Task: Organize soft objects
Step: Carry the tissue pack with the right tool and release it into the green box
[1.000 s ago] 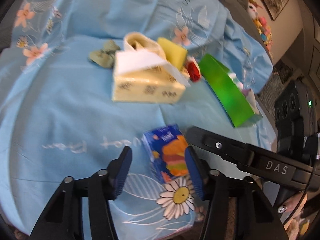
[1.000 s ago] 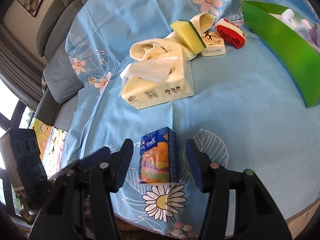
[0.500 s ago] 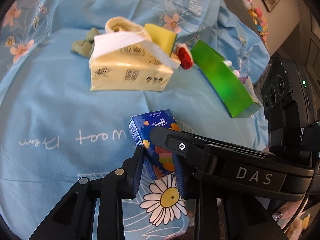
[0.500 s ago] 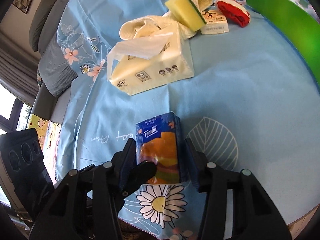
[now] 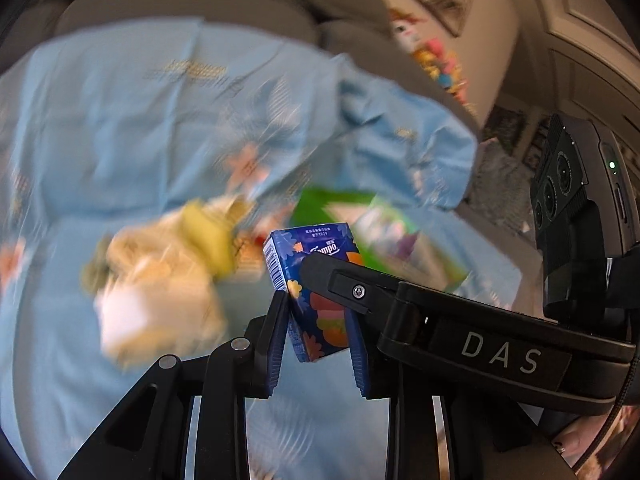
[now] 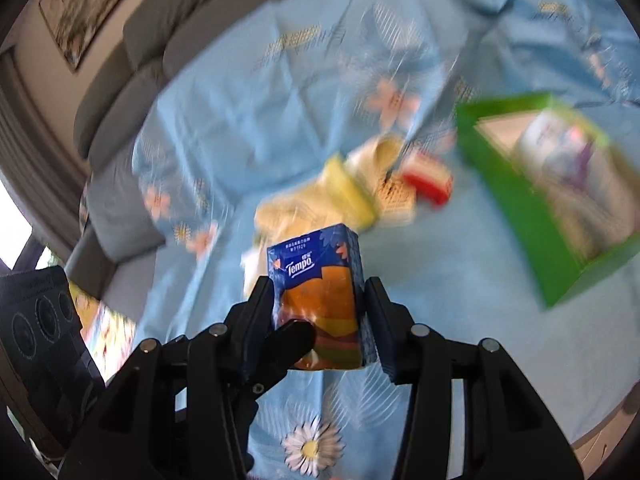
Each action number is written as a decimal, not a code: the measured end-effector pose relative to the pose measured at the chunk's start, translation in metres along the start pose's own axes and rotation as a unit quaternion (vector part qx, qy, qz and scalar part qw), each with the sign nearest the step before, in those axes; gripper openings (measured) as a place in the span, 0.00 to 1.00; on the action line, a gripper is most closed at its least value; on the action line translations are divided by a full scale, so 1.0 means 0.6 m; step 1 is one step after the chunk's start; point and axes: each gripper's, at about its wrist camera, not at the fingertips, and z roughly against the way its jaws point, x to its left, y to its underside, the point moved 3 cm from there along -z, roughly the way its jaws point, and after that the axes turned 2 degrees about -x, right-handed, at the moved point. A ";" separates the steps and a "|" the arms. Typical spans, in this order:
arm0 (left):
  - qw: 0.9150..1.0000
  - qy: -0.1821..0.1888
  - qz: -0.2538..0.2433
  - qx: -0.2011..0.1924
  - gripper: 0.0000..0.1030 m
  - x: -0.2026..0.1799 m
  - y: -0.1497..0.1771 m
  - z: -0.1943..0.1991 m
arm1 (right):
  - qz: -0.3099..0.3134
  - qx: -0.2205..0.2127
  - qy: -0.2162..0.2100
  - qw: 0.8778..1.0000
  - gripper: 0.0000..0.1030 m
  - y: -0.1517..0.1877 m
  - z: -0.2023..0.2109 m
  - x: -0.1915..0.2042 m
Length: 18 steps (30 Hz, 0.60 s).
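Centrally, showing a small blue tissue pack (image 5: 310, 280) (image 6: 320, 292), soft-sided, printed "Tempo" in white on its upper face, with orange, pink and green shapes lower down and a barcode along one narrow side. Hanging upright in the air above the blue floral cloth (image 5: 120, 120) (image 6: 460, 320), clear of the surface. Being pinched by both tongs at once. Closing on it from either side, the left gripper (image 5: 318, 344), its blue-padded fingers narrowed to the pack's width, the left pad touching the barcode side, the right pad partly hidden behind the other tool. Clamping the same pack likewise, the right gripper (image 6: 320, 322), dark pads pressing its two long sides, the lower half sitting between the fingers and the logo end sticking out beyond the tips. Crossing in front of the pack in the left view, the right tool's black body marked "DAS". Blurring heavily behind: a pale yellow tissue bundle (image 5: 160, 304) (image 6: 280, 216), a yellow sponge (image 5: 208, 236) (image 6: 352, 196), a red item (image 6: 428, 184), and a green box (image 5: 384, 236) (image 6: 532, 208) lying beyond and to the right of the pack.
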 end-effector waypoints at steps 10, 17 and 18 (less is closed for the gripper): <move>0.991 0.079 -0.105 -0.029 0.28 -0.145 -0.108 -0.120 | -0.046 -0.122 0.058 0.990 0.46 -0.125 0.100 -0.128; 0.987 0.120 -0.105 0.025 0.28 -0.194 -0.079 -0.231 | -0.119 -0.119 0.101 0.981 0.46 -0.118 0.095 -0.251; 0.986 0.125 -0.100 0.036 0.28 -0.198 -0.073 -0.245 | -0.130 -0.115 0.106 0.979 0.46 -0.115 0.092 -0.265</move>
